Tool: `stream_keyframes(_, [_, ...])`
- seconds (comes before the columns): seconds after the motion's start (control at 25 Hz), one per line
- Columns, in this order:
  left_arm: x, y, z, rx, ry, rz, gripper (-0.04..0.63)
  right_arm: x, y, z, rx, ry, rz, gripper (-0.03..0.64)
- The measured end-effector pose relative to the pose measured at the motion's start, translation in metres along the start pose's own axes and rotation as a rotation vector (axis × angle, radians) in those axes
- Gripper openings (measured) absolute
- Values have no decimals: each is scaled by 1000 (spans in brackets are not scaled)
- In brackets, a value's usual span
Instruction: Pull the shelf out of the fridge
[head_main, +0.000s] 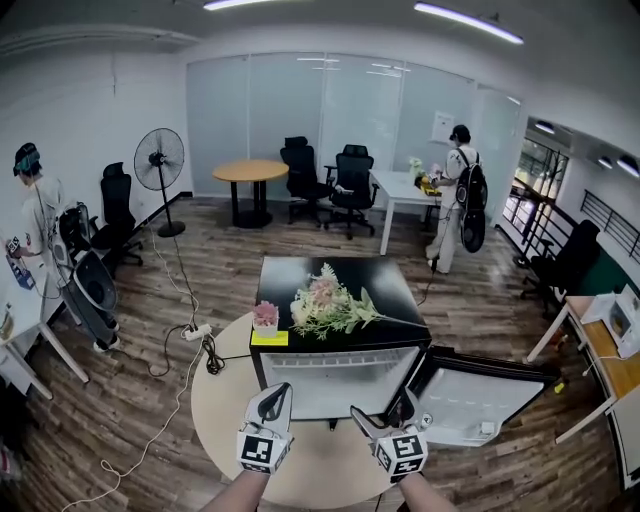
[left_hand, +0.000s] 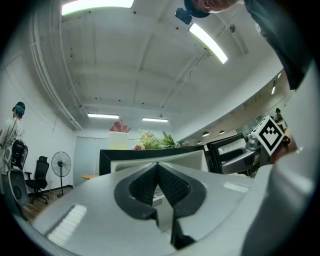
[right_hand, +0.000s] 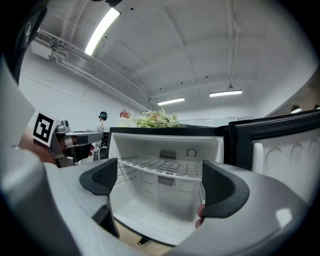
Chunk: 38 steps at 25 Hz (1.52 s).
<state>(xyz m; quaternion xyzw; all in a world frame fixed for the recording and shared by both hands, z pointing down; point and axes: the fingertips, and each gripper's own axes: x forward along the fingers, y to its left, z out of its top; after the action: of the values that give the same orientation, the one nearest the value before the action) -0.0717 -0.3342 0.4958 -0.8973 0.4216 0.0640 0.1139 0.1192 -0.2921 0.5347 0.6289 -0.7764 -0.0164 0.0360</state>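
The fridge (head_main: 300, 378) stands with its door (head_main: 470, 398) swung open to your right, so the way in is clear. The shelf (right_hand: 165, 166) sits fully seated in the upper part of the cabinet, level and not drawn forward at all. Nothing touches it.

Your right gripper (right_hand: 162, 181) is spread wide, empty, and aimed into the cabinet, short of the shelf's front edge. Your left gripper (left_hand: 157, 182) has its jaws pressed together on nothing and hangs in front of the fridge.

So only the opening looks done (the flowers (head_main: 335, 305) on top are not in the way). Reaching, clamping the front edge and pulling all remain.
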Motion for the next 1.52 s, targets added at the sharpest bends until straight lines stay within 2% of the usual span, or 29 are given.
stream_keyframes(0.2, [15, 2, -6, -11, -7, -21, -2, 18, -5, -3, 30, 7, -13, 540])
stream_keyframes(0.44, [27, -3, -10, -5, -1, -16, -2, 36, -12, -3, 46, 3, 11, 523])
stream_keyframes(0.72, [38, -4, -9, -7, 24, 38, -2, 51, -17, -9, 103, 18, 70, 489])
stream_keyframes(1.0, [42, -4, -10, 21, 58, 57, -2, 69, -24, -14, 195, 22, 96, 489])
stream_keyframes(1.08, [42, -6, -10, 21, 78, 56, -2, 74, -26, -19, 239, 33, 96, 489])
stream_keyframes(1.24, [43, -7, -15, 13, 80, 56, -2, 84, -30, -34, 391, 64, 95, 489])
stream_keyframes(1.52, [40, -4, -19, 35, 93, 54, -2, 106, -29, -49, 628, 97, 138, 460])
